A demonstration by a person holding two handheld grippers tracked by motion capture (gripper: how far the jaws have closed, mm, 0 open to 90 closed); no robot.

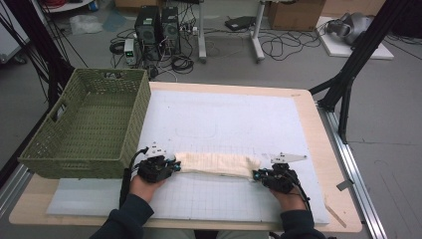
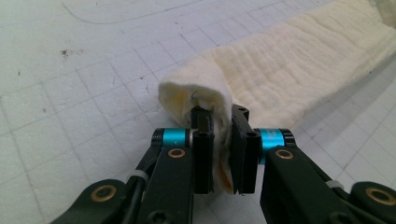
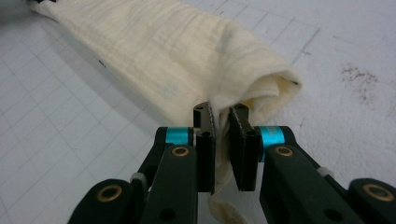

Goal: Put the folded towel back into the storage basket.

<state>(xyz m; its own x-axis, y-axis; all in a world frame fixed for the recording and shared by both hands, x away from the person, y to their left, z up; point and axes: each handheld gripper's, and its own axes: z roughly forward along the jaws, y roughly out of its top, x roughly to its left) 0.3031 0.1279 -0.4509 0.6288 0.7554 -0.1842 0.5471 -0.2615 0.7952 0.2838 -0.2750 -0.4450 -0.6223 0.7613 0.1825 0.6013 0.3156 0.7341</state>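
Note:
A cream cloth (image 1: 214,165), folded into a long narrow band, lies across the white gridded mat (image 1: 224,124) near the front. My left gripper (image 1: 171,165) is shut on the cloth's left end (image 2: 196,93); the fabric is pinched between its black jaws. My right gripper (image 1: 256,175) is shut on the cloth's right end (image 3: 261,88), with fabric bunched between its jaws. In the left gripper view the left gripper (image 2: 223,122) holds a rolled edge. The right gripper (image 3: 220,116) shows the same in its own view.
A green woven basket (image 1: 89,124) stands at the table's left, its near wall close to my left hand. The wooden table edge (image 1: 326,164) runs along the right. Computers and cables lie on the floor beyond the table.

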